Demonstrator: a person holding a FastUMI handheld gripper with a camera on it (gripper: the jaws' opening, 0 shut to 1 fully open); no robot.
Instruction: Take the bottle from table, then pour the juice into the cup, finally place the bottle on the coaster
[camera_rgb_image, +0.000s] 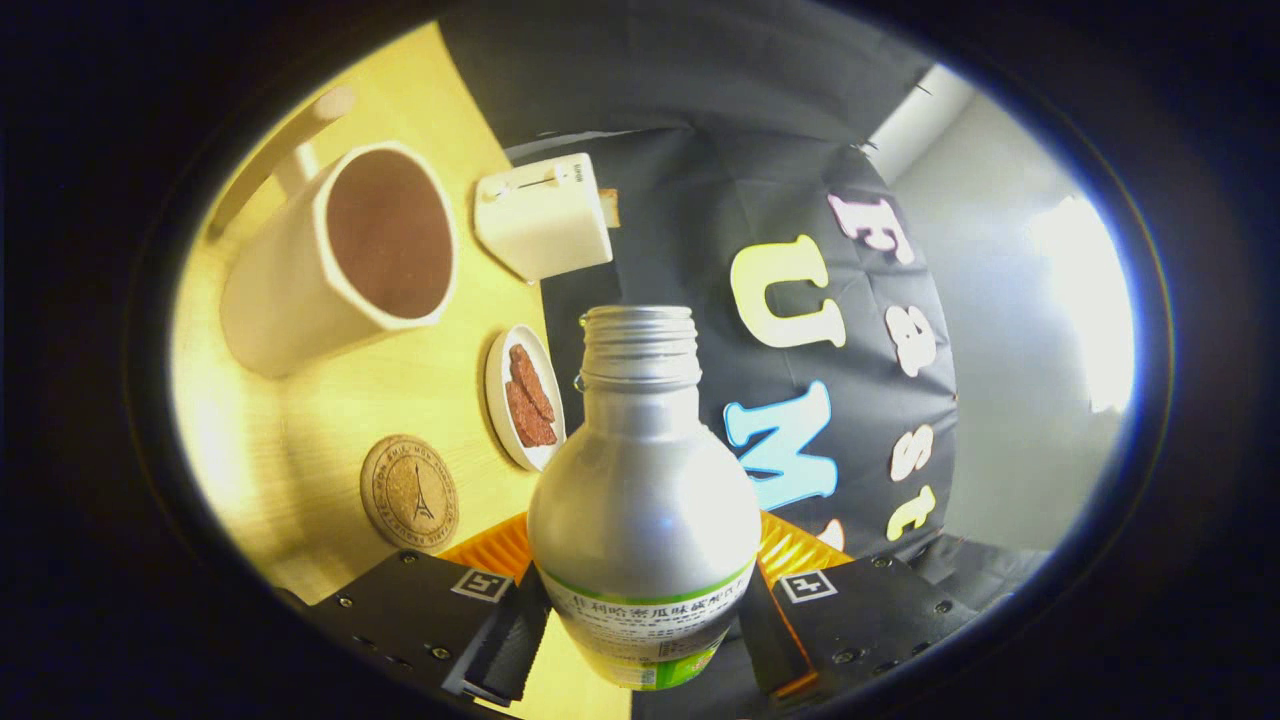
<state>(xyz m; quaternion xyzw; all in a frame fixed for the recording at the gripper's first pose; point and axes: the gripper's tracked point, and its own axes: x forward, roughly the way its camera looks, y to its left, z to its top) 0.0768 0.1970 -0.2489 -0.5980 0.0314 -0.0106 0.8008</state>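
While the silver aluminium bottle (643, 500) with its open threaded neck is clamped at its labelled body between both fingers of the hand-held gripper (645, 625), its long axis is seen running straight ahead. Far to the left, the cream octagonal cup (330, 265) lies beyond the round cork coaster (409, 493) on the yellow wooden tabletop (300, 440).

Bottle (643, 500) label: a line of small printed characters runs under the green band, between my fingers; too small and curved for me to read.
Cork coaster (409, 493): a tower drawing in the middle, ringed lettering around it, not legible to me.
My finger (478, 584) blocks: each bears a square black-and-white marker, no words.
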